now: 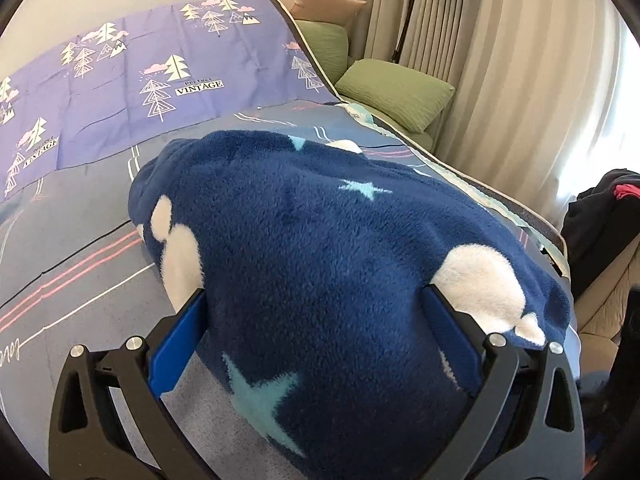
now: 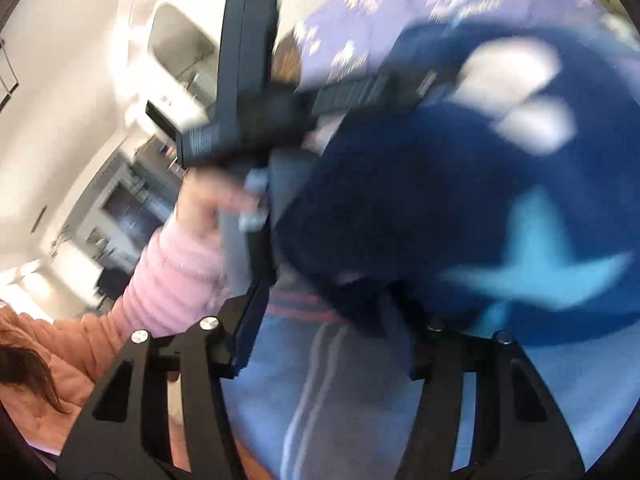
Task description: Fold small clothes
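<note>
Blue fleece garment [image 1: 320, 248], patterned with white clouds and pale stars, fills the left gripper [image 1: 316, 308], bunched between its spread blue fingers [image 1: 180, 336]; whether they pinch it cannot be told. Its long axis runs from the gripper toward the bed's [image 1: 80, 248] far edge. Right gripper [image 2: 324, 340], blurred, stands parted with the fleece's edge above.
</note>
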